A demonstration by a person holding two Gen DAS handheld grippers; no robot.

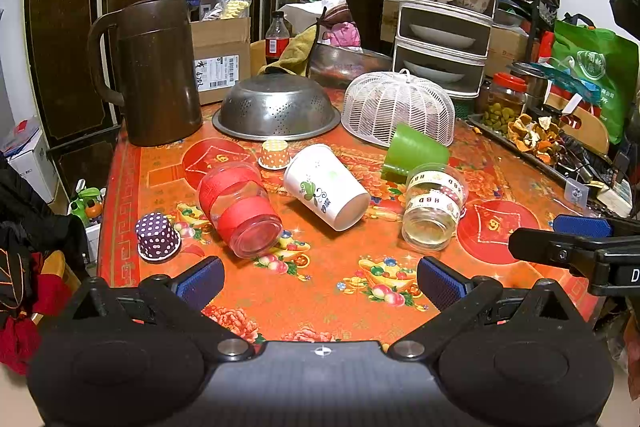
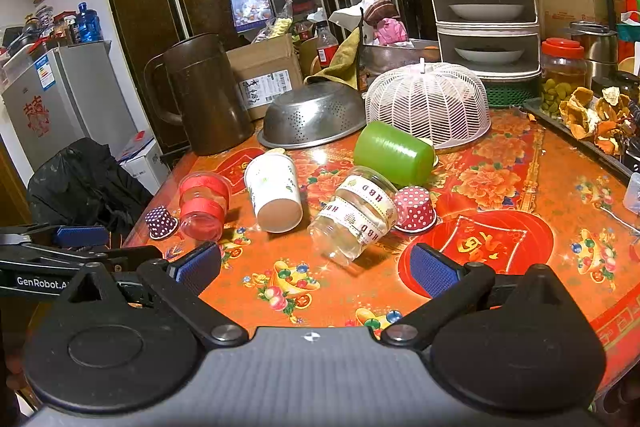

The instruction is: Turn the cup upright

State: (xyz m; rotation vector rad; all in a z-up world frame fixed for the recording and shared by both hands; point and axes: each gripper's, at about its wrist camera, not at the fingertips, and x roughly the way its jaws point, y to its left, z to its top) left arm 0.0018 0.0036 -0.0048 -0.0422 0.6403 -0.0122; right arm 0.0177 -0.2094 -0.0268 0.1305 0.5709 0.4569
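Note:
Several cups lie on their sides on the orange table: a clear cup with red bands, a white paper cup, a clear cup with HBD tape and a green cup. Small dotted paper cups stand upside down: purple, orange and pink. My left gripper is open and empty, short of the cups. My right gripper is open and empty, just short of the HBD cup; it also shows in the left wrist view.
A brown jug, an upturned steel colander and a white mesh food cover stand behind the cups. A tiered dish rack and a tray of peels crowd the right. The table's left edge drops off near the purple cup.

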